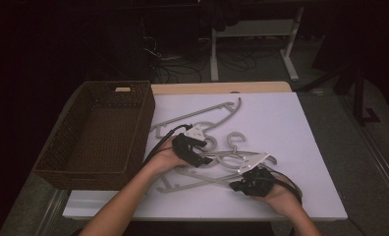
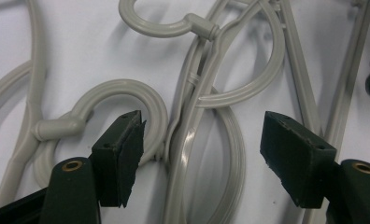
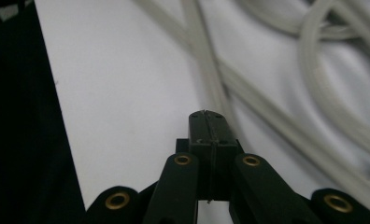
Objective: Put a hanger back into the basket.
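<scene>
Grey plastic hangers (image 1: 217,152) are lying tangled mid-board on the white board (image 1: 291,128), thin curved arms and round hooks overlapping. Left gripper (image 2: 202,154) is hovering over them, jaws spread and straddling a hanger neck, not pinching. Right gripper (image 3: 210,130), at 5 o'clock of the pile, is sitting with jaws pressed together, empty. Wicker basket (image 1: 99,128) is sitting at 9 o'clock.

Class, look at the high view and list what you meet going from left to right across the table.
Wicker basket → left gripper over the tangle of grey hangers → right gripper → bare white tabletop.
</scene>
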A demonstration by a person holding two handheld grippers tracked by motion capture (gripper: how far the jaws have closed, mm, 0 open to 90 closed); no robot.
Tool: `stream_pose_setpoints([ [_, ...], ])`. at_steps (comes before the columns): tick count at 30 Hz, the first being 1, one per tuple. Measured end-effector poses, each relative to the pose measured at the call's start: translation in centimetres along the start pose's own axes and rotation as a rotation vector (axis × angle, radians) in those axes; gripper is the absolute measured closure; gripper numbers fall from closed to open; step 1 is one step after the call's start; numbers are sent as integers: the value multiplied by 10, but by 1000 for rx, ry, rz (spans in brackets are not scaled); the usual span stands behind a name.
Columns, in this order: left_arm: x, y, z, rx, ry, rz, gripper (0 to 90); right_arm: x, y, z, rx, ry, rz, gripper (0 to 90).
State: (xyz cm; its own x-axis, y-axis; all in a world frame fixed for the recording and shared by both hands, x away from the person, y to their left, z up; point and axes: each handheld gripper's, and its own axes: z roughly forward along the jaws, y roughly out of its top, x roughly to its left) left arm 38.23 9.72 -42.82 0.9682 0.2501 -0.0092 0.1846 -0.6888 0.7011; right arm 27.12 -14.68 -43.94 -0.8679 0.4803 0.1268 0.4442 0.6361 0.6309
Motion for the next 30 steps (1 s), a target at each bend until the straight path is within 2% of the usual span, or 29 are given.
stream_pose_setpoints([
  [3,2,0,-1,-5,-3,-4,309,-3,0,-4,-15,-14,6,893],
  [8,1,0,1,-2,-12,-3,313,-7,-3,2,20,-18,15,893],
  [18,-2,6,9,31,-31,35,380,-9,-4,5,30,-17,20,894],
  [23,-5,9,18,68,-21,76,452,-9,-4,8,41,-7,20,895],
  [24,-5,9,19,76,-13,86,466,-8,-5,10,57,0,16,894],
  [26,-6,9,21,118,5,97,506,-7,-5,10,53,-8,16,894],
  [27,-6,8,21,124,15,114,544,-8,-5,10,53,-7,16,894],
  [30,-3,8,21,112,23,108,598,-8,-5,10,56,-5,17,894],
])
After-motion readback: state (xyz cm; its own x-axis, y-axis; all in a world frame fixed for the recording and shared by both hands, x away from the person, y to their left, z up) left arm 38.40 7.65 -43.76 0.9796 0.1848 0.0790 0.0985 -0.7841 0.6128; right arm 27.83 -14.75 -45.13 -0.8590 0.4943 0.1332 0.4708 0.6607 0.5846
